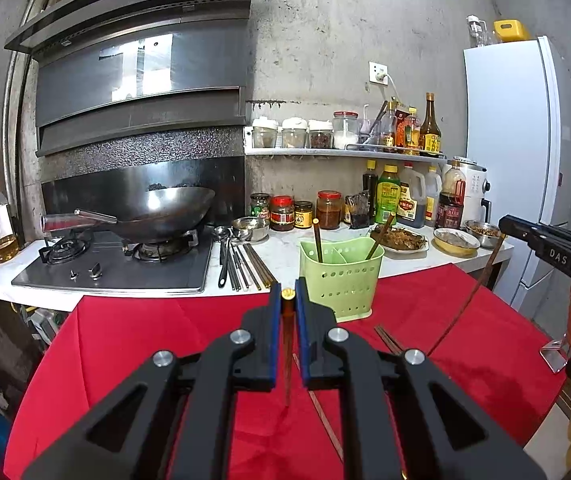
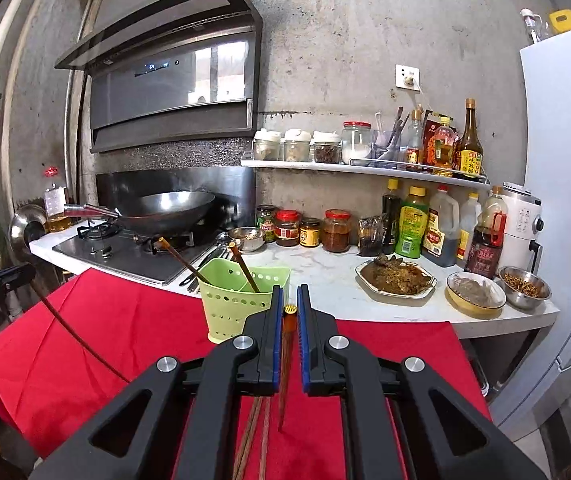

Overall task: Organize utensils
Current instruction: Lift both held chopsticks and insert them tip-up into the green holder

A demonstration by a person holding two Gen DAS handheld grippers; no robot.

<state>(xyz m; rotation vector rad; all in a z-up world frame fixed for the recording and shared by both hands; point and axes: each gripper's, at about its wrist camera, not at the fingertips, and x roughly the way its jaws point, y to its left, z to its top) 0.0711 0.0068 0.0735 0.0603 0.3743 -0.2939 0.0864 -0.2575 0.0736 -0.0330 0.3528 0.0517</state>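
My left gripper (image 1: pixel 288 294) is shut on a brown chopstick (image 1: pixel 287 352) with a gold cap; the stick hangs down to the red cloth. My right gripper (image 2: pixel 290 304) is shut on a like chopstick (image 2: pixel 285 364). It shows at the right edge of the left wrist view, its stick (image 1: pixel 473 292) slanting down. The green holder (image 1: pixel 341 276) stands on the cloth just beyond both grippers (image 2: pixel 237 300) with two chopsticks in it. Loose chopsticks lie on the cloth (image 1: pixel 389 340), (image 2: pixel 251 432).
The red cloth (image 1: pixel 145 340) covers the table. Behind it is a white counter (image 2: pixel 325 280) with a hob, a wok (image 1: pixel 165 212), more utensils (image 1: pixel 241 264), jars, bottles and food dishes (image 2: pixel 395 276). A fridge (image 1: pixel 517 152) stands at the right.
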